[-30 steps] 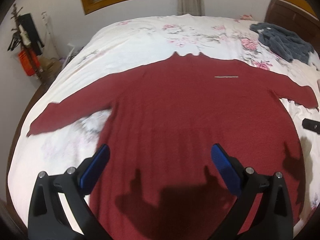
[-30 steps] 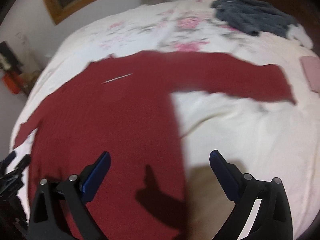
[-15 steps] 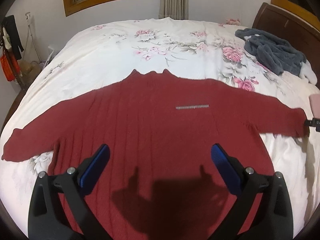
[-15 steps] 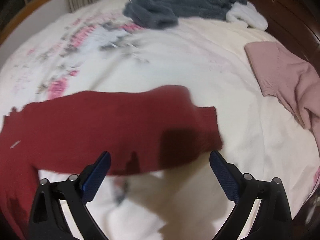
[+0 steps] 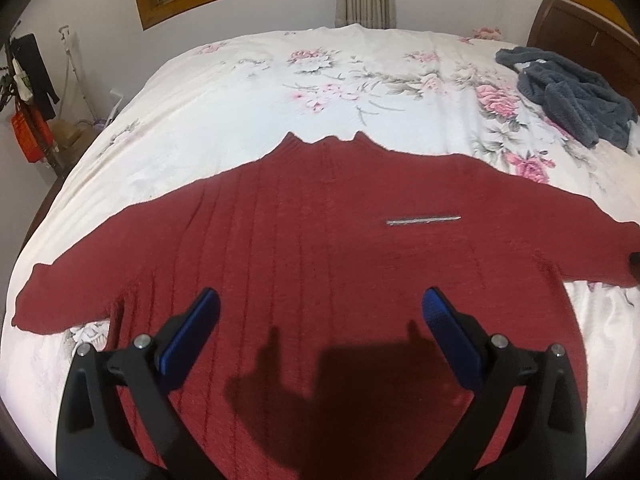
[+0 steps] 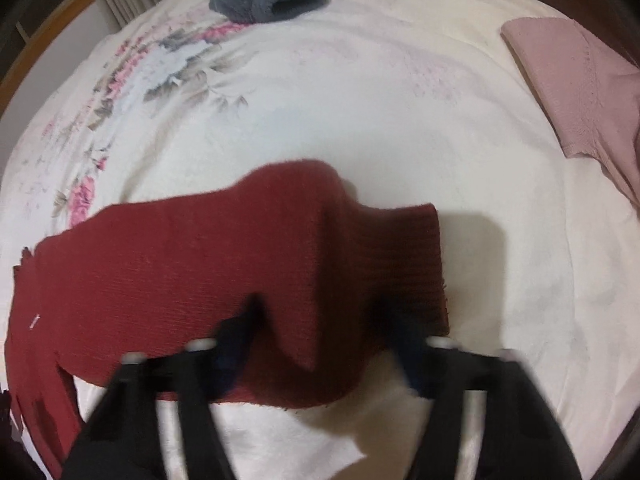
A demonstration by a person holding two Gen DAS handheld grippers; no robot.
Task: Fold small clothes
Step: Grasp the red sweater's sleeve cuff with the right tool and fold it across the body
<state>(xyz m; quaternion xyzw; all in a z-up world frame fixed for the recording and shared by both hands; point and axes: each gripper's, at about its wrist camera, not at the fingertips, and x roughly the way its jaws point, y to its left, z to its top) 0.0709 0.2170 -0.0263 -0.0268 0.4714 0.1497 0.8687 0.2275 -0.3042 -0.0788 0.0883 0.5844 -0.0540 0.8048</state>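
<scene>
A dark red knit sweater [image 5: 320, 240] lies flat on the bed, front up, both sleeves spread out, with a small silver bar [image 5: 424, 221] on its chest. My left gripper [image 5: 320, 312] hovers open over the lower body of the sweater, nothing between its blue pads. In the right wrist view the sweater's right sleeve [image 6: 240, 248] ends in a ribbed cuff [image 6: 416, 248]. My right gripper [image 6: 320, 344], blurred by motion, is down on that sleeve end. Its fingers are apart with sleeve cloth bunched between them.
The bed has a white floral cover [image 5: 320, 80]. A grey fleece garment [image 5: 572, 92] lies at the far right near the wooden headboard [image 5: 580, 32]. A pink garment [image 6: 576, 80] lies right of the sleeve. Clutter stands on the floor beyond the bed's left edge [image 5: 28, 80].
My right gripper has swung out from the sweater's body to the right sleeve end and dropped onto it, its fingers narrowing. The left gripper has pulled back slightly and steadied, still open.
</scene>
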